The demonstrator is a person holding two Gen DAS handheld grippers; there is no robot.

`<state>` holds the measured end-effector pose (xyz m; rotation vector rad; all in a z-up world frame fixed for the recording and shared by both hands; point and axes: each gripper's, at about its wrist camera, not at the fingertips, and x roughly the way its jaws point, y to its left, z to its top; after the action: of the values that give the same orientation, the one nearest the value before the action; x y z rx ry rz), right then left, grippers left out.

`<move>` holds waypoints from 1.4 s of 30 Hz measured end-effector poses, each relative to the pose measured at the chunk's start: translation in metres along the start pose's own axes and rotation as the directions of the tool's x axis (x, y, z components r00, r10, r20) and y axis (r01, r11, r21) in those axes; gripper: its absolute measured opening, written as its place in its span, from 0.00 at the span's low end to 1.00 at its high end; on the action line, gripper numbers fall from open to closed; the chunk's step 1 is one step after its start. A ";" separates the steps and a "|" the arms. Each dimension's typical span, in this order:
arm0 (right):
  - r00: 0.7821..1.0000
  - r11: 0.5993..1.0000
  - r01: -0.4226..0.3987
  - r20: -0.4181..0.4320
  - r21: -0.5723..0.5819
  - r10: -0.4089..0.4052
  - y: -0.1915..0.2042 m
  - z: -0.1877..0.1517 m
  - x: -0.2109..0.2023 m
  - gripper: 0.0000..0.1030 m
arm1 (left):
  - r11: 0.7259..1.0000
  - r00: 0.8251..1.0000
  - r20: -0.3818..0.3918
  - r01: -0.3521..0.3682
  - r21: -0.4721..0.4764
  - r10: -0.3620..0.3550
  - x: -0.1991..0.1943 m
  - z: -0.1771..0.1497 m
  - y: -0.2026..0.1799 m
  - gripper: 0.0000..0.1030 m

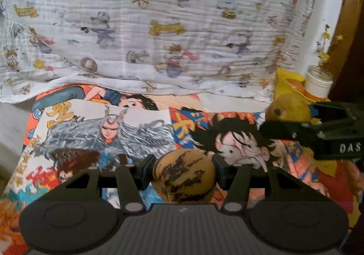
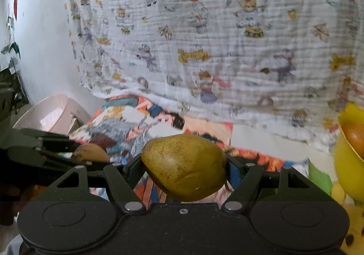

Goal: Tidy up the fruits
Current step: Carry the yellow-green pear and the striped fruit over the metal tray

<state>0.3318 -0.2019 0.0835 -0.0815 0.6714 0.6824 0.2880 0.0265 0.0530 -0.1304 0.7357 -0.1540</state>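
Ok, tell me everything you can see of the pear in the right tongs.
The pear is olive-green going yellow, with fine brown speckles and a matte, slightly dented skin. It lies sideways between the right tongs, whose pads press on both its ends, holding it off the colourful cartoon cloth. No stem shows. In the left camera it appears end-on, with a dark spot on its end.

A table (image 1: 18, 118) carries cartoon posters (image 1: 109, 132), with a yellow bowl (image 2: 348, 164) and a jar (image 1: 318, 83) at its right.
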 end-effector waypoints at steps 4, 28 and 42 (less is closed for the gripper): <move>1.000 1.000 0.002 -0.019 0.006 -0.002 0.001 -0.020 -0.024 0.71 | 1.000 1.000 -0.008 0.023 0.001 -0.023 -0.008 -0.009 -0.013 0.56; 0.996 0.995 -0.063 -0.069 -0.083 0.057 0.024 -0.118 -0.091 0.71 | 0.998 0.998 0.033 0.052 -0.033 -0.051 -0.092 -0.088 -0.056 0.56; 0.992 0.991 -0.072 -0.112 -0.116 0.059 0.037 -0.155 -0.119 0.71 | 0.992 0.994 -0.033 0.100 -0.072 -0.103 -0.118 -0.142 -0.065 0.56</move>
<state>0.1563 -0.2829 0.0374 -0.2092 0.7399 0.7858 0.0993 -0.0249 0.0373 -0.2322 0.7721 -0.2281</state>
